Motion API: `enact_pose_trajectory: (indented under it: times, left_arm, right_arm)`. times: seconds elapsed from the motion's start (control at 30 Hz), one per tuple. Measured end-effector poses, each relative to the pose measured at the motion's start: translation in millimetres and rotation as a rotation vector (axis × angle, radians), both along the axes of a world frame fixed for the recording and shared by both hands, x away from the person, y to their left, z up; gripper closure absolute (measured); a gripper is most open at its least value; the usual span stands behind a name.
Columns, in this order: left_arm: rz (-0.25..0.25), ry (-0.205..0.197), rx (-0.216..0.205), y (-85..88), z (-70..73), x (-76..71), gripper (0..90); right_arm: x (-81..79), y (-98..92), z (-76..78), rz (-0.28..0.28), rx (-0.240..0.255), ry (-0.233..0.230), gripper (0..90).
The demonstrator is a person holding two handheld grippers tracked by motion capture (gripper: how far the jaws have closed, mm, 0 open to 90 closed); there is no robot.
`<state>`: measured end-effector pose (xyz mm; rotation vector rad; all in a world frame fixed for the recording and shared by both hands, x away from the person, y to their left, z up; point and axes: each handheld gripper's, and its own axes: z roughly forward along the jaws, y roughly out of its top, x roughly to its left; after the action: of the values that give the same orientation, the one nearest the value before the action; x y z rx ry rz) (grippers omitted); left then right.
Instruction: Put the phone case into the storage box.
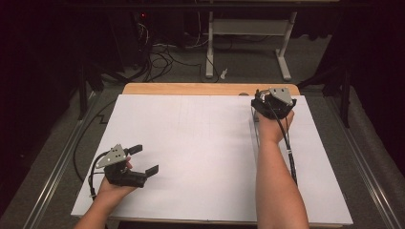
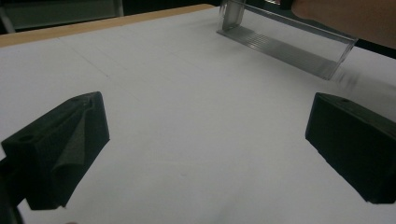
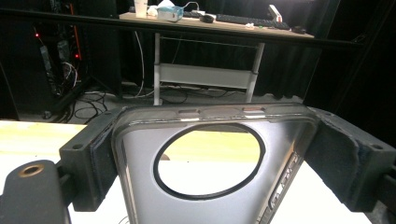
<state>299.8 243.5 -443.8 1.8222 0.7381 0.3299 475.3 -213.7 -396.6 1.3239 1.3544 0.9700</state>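
A clear phone case (image 3: 140, 186) with a round black ring in its back sits between the pads of my right gripper (image 3: 205, 154). Both pads (image 3: 100, 154) press on its side walls near one end. In the high view the right gripper (image 1: 266, 100) is at the far right of the white sheet (image 1: 200, 152), and the case (image 1: 256, 129) shows as a faint edge below it. From the left gripper view the case (image 2: 280, 44) stands tilted on the sheet at the far right. My left gripper (image 1: 144, 160) rests near the front left, jaws wide open and empty (image 2: 205, 144).
The wooden table edge (image 1: 191, 88) shows beyond the sheet. Behind it stand a white desk frame (image 1: 248, 28) and loose cables (image 1: 157, 62) on the floor. A desk with a keyboard (image 3: 243, 19) is farther off. Metal rails (image 1: 57, 167) run along both sides.
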Motion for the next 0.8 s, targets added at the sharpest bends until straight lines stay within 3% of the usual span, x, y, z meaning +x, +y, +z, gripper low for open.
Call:
enact_pose_trajectory:
  times: [0.8]
  left_arm:
    - [0.003,0.004,0.001,1.0,-0.8,0.2,0.8]
  right_arm:
    - [8.5,-5.2,-0.3,0.038,-0.018,0.021,10.0]
